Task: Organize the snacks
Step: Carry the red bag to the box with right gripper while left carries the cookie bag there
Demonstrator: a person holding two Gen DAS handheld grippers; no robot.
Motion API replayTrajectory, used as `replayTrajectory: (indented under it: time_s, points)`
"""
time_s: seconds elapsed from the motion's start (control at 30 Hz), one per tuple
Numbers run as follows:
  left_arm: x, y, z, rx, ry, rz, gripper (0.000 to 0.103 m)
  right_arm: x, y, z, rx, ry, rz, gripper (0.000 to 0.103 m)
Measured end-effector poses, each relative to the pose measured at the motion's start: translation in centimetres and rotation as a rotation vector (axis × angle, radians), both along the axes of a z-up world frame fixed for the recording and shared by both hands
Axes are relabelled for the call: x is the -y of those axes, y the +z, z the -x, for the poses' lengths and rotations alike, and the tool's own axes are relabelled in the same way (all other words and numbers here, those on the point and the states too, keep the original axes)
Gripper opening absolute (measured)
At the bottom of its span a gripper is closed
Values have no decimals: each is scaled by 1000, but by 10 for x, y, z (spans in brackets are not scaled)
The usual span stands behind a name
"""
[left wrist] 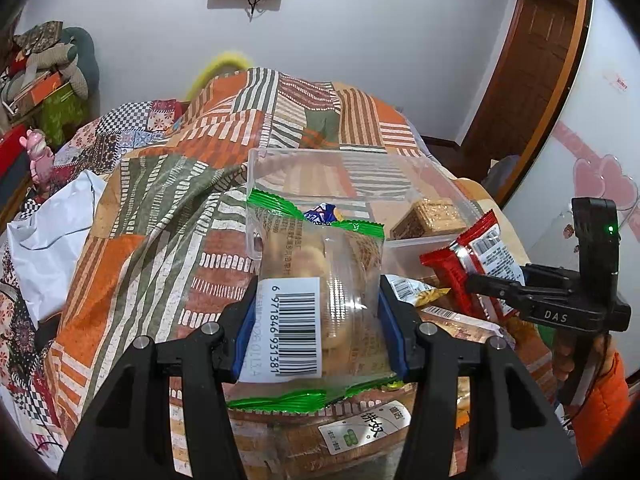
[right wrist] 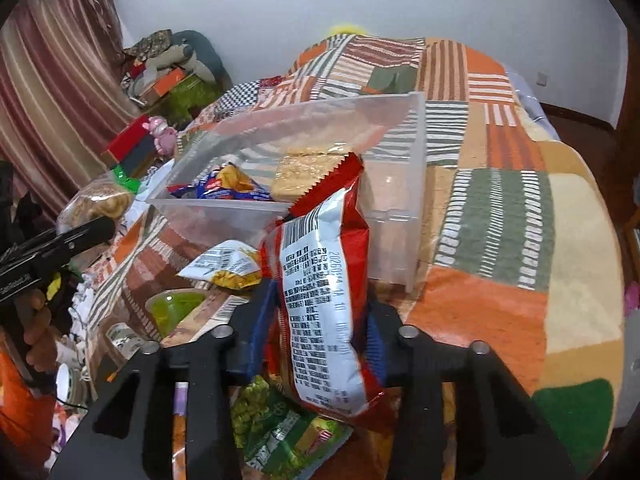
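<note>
Left gripper (left wrist: 318, 328) pinches a clear green-edged pastry packet (left wrist: 316, 280), barcode label facing the camera, held upright above the patchwork bedspread (left wrist: 160, 208). Right gripper (right wrist: 318, 332) clamps a red snack bag (right wrist: 324, 280) by its lower half, printed back panel showing. In the left wrist view the red bag sits at 3 o'clock from the packet. Clear plastic bin (right wrist: 400, 208) lies at 12 o'clock beyond both, holding a blue packet (right wrist: 224, 190) and a wrapped cracker block (right wrist: 304, 172). Yellow-and-white sachet (right wrist: 230, 266) rests on the spread just before the bin, at 10 o'clock from the right gripper.
</note>
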State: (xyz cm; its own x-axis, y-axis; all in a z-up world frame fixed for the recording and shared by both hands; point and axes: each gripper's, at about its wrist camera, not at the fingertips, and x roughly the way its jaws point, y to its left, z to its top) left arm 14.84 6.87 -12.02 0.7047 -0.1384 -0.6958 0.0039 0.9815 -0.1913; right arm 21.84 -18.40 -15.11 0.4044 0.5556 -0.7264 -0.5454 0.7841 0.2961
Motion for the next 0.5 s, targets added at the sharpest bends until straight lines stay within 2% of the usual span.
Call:
replayTrajectory:
  time_s: [0.07, 0.17, 0.5]
  points:
    - [0, 2, -1, 4, 0, 2, 53, 2, 5, 5, 21, -1, -2, 25]
    - [1, 6, -3, 15, 0, 8, 53, 4, 17, 11, 51, 2, -18, 21]
    - [4, 31, -17, 69, 5, 14, 53, 8, 62, 21, 173, -3, -77, 21]
